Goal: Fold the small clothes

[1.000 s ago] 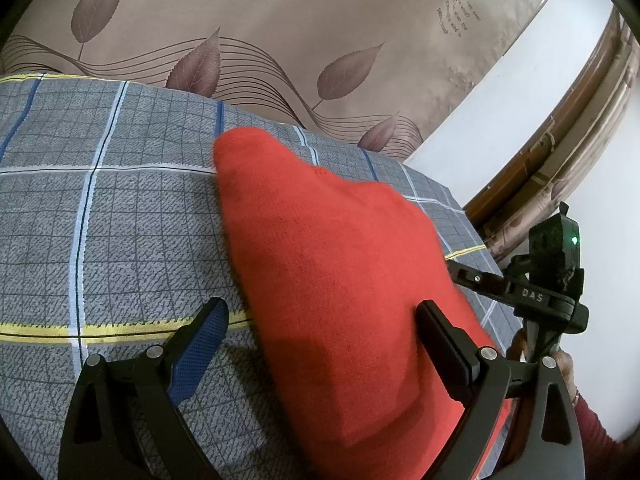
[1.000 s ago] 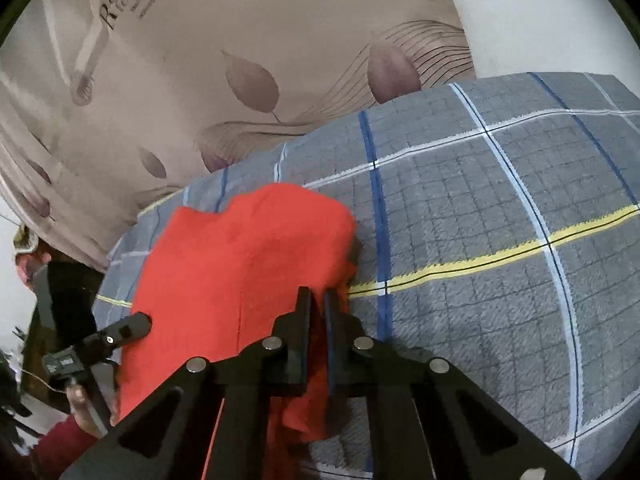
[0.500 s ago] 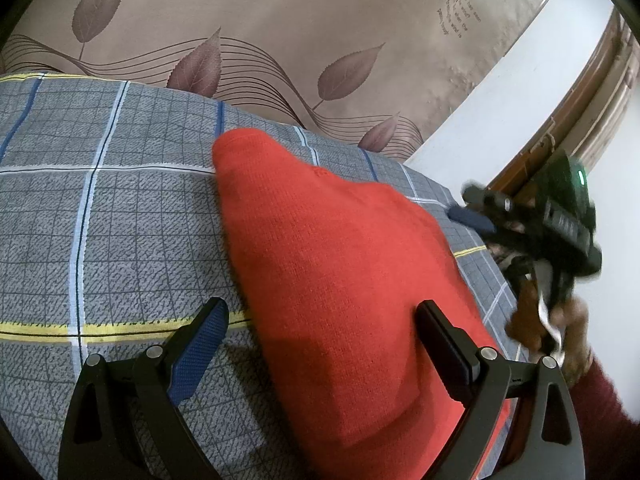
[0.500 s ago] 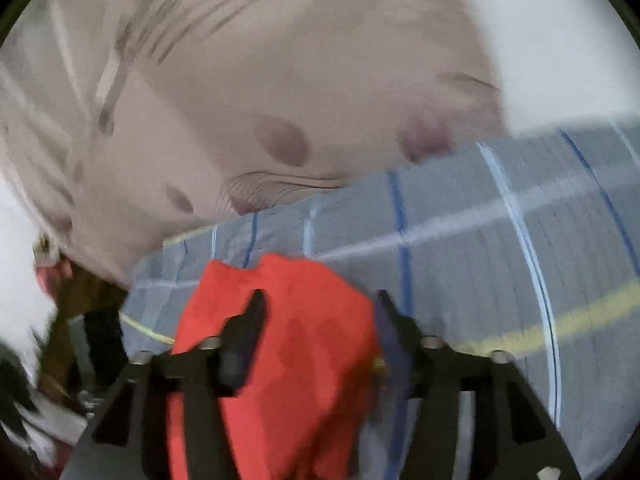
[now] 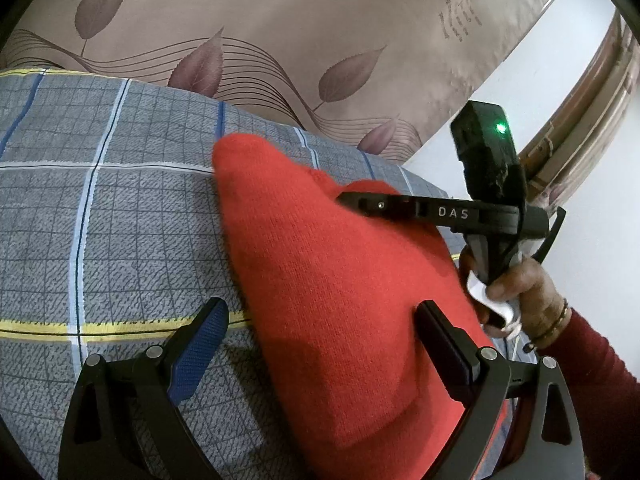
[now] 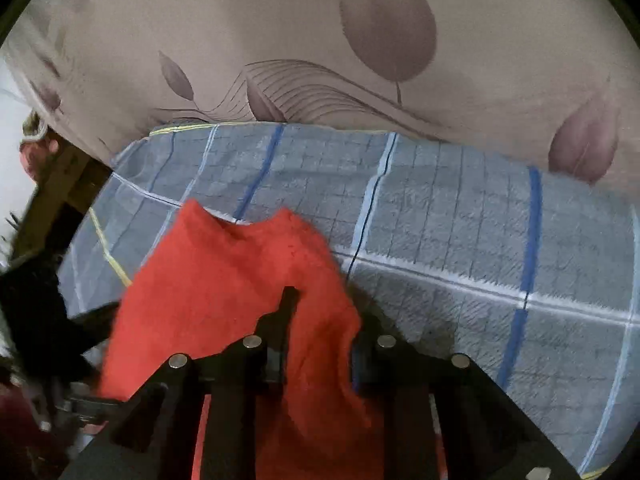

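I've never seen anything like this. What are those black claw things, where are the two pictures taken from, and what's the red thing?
No robot here: a person holds a hand tool with two fingers in each hand, and a camera on each tool looks along its fingers. One picture is from the left gripper, whose fingers stand wide open over a red garment. The other is from the right gripper, which also shows in the left picture, held by a hand. Its fingers are closing, with a fold of the garment between them. The garment lies on a checked grey-blue cloth, before a leaf-patterned curtain.
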`<state>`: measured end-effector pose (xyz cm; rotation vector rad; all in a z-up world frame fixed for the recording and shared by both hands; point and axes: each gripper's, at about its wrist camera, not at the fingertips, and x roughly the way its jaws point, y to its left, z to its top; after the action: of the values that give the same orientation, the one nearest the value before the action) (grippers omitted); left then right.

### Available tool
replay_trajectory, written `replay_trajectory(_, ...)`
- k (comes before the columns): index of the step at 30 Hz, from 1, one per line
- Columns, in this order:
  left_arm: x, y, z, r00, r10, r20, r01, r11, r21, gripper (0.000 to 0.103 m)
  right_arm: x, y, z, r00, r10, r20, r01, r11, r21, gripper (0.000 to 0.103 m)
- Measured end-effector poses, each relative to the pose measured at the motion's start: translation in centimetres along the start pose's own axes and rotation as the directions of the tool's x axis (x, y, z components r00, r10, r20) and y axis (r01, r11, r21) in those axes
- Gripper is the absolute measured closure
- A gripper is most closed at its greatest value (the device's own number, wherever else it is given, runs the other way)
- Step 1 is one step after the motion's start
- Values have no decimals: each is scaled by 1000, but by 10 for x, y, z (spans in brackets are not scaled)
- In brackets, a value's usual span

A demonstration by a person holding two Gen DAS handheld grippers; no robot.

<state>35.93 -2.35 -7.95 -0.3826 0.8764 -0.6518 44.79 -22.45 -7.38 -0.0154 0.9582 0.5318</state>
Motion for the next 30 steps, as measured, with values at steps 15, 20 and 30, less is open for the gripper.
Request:
replay_trajectory(15,0,-1,0,1000,0,0,0,1000,2,8,10,-14,6,996,-34,77,30,998,53,81)
replay_trajectory(20,0,0,0,1000,-1,1,1,1000,1,8,-29,-43,-8,975,-6,222,-42,976,213,56)
replay_trajectory(30,0,1,-1,1000,-10,3,10,1000,-4,8,-94,-52,-119,978,116,173,-171,922,347,42)
